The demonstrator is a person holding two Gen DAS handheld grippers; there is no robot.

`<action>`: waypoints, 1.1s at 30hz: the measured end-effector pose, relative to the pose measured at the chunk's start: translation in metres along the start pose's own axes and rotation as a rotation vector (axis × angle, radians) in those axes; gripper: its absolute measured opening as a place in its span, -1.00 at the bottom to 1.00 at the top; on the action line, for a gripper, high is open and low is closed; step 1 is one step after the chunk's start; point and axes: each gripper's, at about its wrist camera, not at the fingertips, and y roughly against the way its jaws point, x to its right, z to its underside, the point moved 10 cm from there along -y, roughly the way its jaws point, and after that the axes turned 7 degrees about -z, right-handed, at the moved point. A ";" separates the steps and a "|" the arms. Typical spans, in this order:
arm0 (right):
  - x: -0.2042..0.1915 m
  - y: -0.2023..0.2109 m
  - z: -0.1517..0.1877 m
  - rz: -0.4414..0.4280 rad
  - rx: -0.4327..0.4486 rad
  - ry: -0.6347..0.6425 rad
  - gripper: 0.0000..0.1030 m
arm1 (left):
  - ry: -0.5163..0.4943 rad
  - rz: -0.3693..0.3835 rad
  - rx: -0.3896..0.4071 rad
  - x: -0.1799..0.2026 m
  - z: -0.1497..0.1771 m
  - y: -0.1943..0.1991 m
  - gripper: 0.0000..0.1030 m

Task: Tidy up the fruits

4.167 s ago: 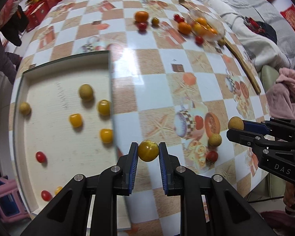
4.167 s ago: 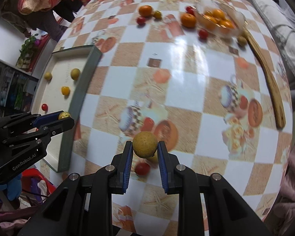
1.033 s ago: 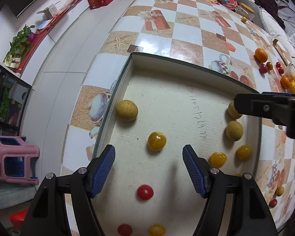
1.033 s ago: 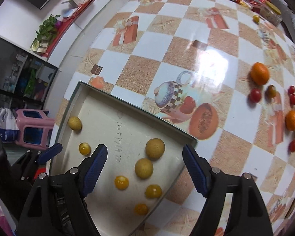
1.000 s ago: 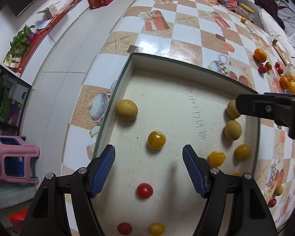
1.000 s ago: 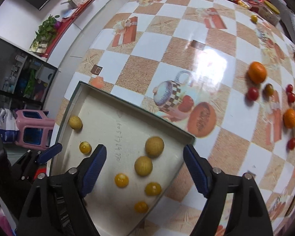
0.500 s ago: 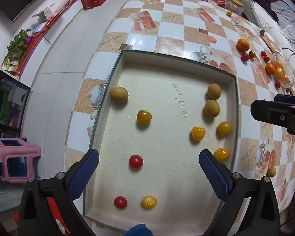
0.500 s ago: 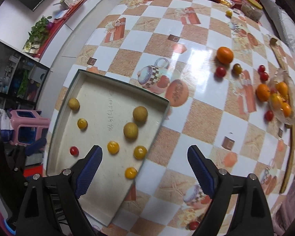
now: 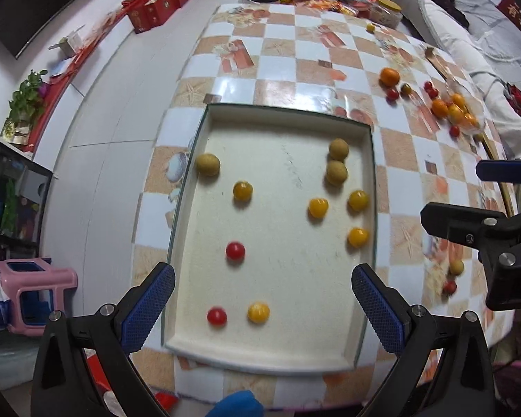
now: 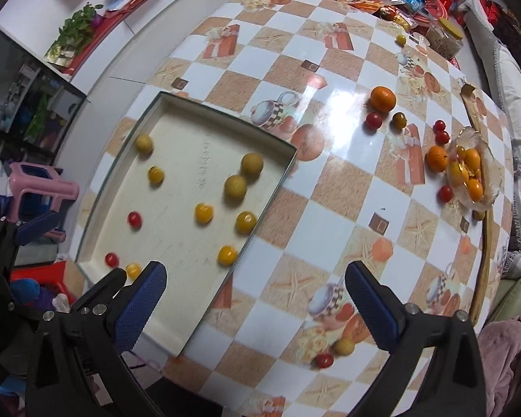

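Both grippers hang empty above the table edge. The left gripper [image 9: 262, 304] has its jaws spread wide over the near end of the tray [image 9: 372, 160]; the right gripper [image 10: 255, 304] is just as wide apart, over the checkered table [image 10: 347, 187] just beside the tray's right wall.

Closest on the bare table lie a tan longan [image 10: 344, 346] and a red tomato [image 10: 324, 360], almost touching. These look like the nearest loose fruits to collect.

In the tray sit red and yellow tomatoes near the front, more yellow ones along the right wall, then two longans [image 9: 337, 172] side by side and a third [image 9: 208, 164] against the left wall.

Farther off, an orange [image 10: 382, 98] and small tomatoes are scattered, and a glass bowl [image 10: 491, 160] holds kumquats beside a long wooden stick [image 10: 482, 271].

All of it is light, round and likely to roll. The tomatoes seem thin-skinned and slick, so a soft squeeze across the widest part suits them; the longan shell looks rougher and firmer, so it should grip more easily.
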 end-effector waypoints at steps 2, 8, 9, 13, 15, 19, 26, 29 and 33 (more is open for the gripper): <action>-0.003 0.004 0.006 -0.012 -0.006 -0.007 0.99 | -0.033 -0.029 -0.006 -0.001 0.005 0.006 0.99; -0.005 0.013 0.019 -0.007 -0.019 -0.013 0.99 | -0.101 -0.048 -0.019 0.001 0.021 0.021 0.99; -0.004 0.014 0.020 -0.005 -0.021 -0.012 0.99 | -0.108 -0.055 -0.018 0.001 0.023 0.024 0.99; -0.005 0.019 0.027 -0.001 -0.030 -0.004 0.99 | -0.124 -0.065 -0.019 0.000 0.028 0.029 0.99; -0.007 0.020 0.029 0.006 -0.030 0.005 0.99 | -0.129 -0.067 -0.018 0.001 0.030 0.031 0.99; -0.010 0.021 0.031 0.011 -0.038 0.026 0.99 | -0.135 -0.075 -0.016 0.004 0.032 0.034 0.99; -0.017 0.021 0.030 0.011 -0.042 0.047 0.99 | -0.140 -0.081 -0.003 0.006 0.030 0.041 0.99; -0.018 0.021 0.031 0.014 -0.040 0.054 0.99 | -0.134 -0.082 -0.003 0.005 0.030 0.041 0.99; -0.019 0.022 0.031 0.019 -0.038 0.057 0.99 | -0.133 -0.074 -0.010 0.007 0.031 0.041 0.99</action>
